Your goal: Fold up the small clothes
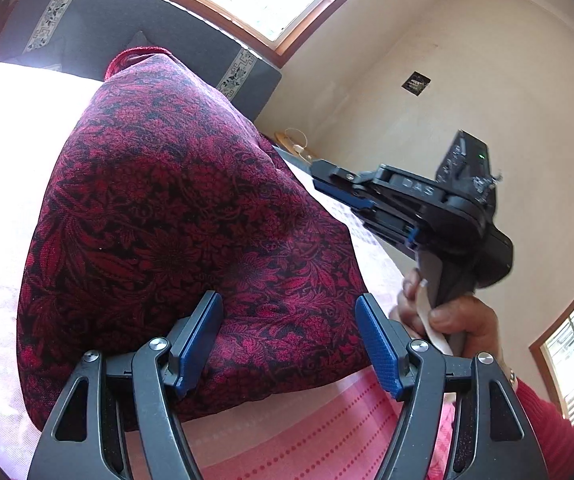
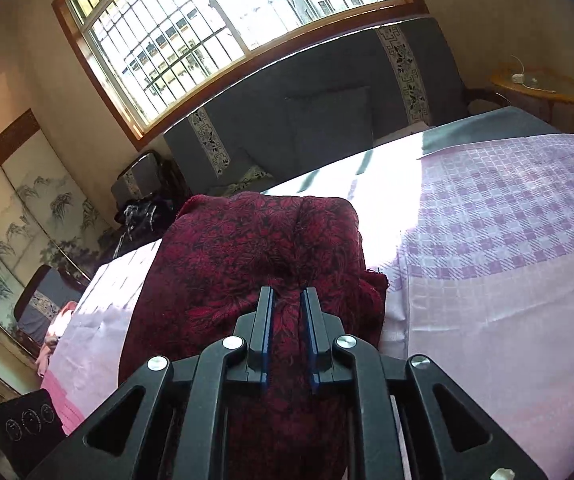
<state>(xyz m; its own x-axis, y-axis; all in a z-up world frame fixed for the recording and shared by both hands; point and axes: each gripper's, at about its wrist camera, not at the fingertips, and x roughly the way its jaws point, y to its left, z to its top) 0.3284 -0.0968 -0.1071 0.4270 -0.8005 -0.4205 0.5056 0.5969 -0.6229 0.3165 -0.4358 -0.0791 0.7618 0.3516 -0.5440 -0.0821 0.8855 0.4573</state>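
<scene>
On the bed (image 2: 507, 240), the red garment (image 1: 191, 216) lies between the wide left gripper (image 1: 287, 344); the narrow right gripper (image 2: 289, 320) pinches its fold

Sunlit barred window (image 2: 223, 28), cream walls (image 1: 467, 60), grey headboard (image 2: 327, 112)

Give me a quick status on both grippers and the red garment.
Left gripper open over red floral garment. Right gripper nearly shut, garment fold between its pads. Garment lies on checked bedspread. Nothing in the way.
</scene>
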